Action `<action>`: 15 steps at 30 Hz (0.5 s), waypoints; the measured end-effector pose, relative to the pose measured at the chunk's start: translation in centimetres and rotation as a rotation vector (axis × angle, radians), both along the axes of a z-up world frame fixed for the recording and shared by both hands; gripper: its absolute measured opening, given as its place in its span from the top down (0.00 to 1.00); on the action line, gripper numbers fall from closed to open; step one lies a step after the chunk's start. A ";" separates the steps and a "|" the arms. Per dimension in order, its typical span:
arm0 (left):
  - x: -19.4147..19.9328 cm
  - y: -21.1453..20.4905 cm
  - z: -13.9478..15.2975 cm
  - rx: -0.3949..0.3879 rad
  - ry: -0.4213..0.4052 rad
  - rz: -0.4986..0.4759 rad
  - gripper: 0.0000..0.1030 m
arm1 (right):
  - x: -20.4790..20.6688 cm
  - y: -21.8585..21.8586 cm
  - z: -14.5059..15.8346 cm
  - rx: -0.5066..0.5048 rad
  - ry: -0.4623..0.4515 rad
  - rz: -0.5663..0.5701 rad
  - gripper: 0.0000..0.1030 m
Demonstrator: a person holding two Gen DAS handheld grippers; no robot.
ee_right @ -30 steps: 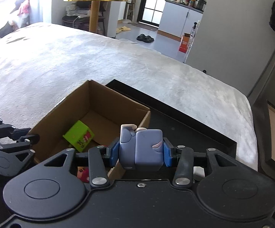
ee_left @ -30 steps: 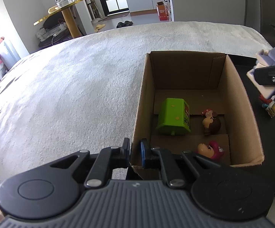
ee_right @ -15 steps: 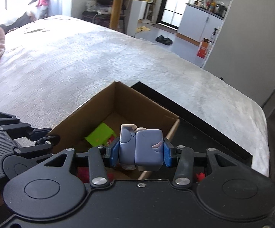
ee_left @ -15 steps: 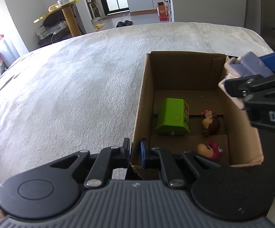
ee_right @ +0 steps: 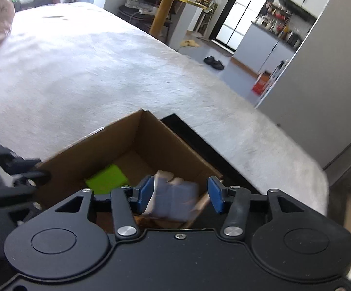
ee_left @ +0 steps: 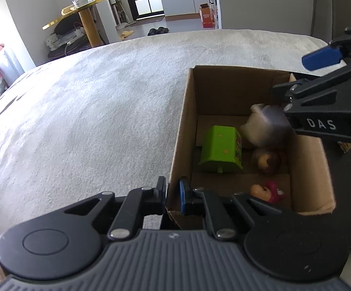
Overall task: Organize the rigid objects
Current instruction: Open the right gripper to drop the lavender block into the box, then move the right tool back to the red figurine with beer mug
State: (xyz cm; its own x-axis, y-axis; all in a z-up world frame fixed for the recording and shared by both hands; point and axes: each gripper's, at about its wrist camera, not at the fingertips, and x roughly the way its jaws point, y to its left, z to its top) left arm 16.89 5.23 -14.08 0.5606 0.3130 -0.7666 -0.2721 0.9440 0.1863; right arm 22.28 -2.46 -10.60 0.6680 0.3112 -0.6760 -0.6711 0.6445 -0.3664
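A cardboard box (ee_left: 182, 126) sits on the white bed cover. My left gripper (ee_left: 173, 196) is shut on the box's near left wall. Inside lie a green toy block (ee_left: 220, 149), a brown figure (ee_left: 266, 162) and a pink figure (ee_left: 270, 191). My right gripper (ee_right: 180, 195) is open above the box. A blue-grey and cream toy (ee_right: 173, 200) is blurred, falling free between its pads into the box; it also shows in the left wrist view (ee_left: 262, 126). The right gripper shows in the left wrist view (ee_left: 321, 84) at upper right.
A black tray (ee_right: 199, 143) lies under and right of the box. The white bed cover (ee_left: 90, 111) spreads to the left and behind. A gold side table (ee_left: 88, 17) with glass jars stands beyond the bed.
My right gripper moved over the box and opened, letting go of the blue-grey toy, which now drops into the box. My left gripper has stayed clamped on the box wall.
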 end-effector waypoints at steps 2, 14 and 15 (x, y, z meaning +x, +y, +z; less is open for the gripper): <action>-0.1 0.1 0.0 0.002 0.003 0.007 0.90 | 0.0 -0.5 0.1 0.020 0.031 -0.006 0.52; -0.1 0.0 0.0 0.006 0.005 0.002 0.90 | -0.8 -3.4 -0.2 0.047 0.090 -0.078 0.52; -0.1 -0.1 0.0 0.008 0.005 0.000 0.90 | -0.8 -3.7 -0.2 0.049 0.091 -0.088 0.52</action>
State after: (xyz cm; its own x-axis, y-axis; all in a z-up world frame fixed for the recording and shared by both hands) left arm 16.82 5.13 -14.07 0.5569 0.3191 -0.7668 -0.2715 0.9425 0.1951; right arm 21.45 -6.17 -10.81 0.6307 0.2885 -0.7204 -0.6404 0.7178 -0.2732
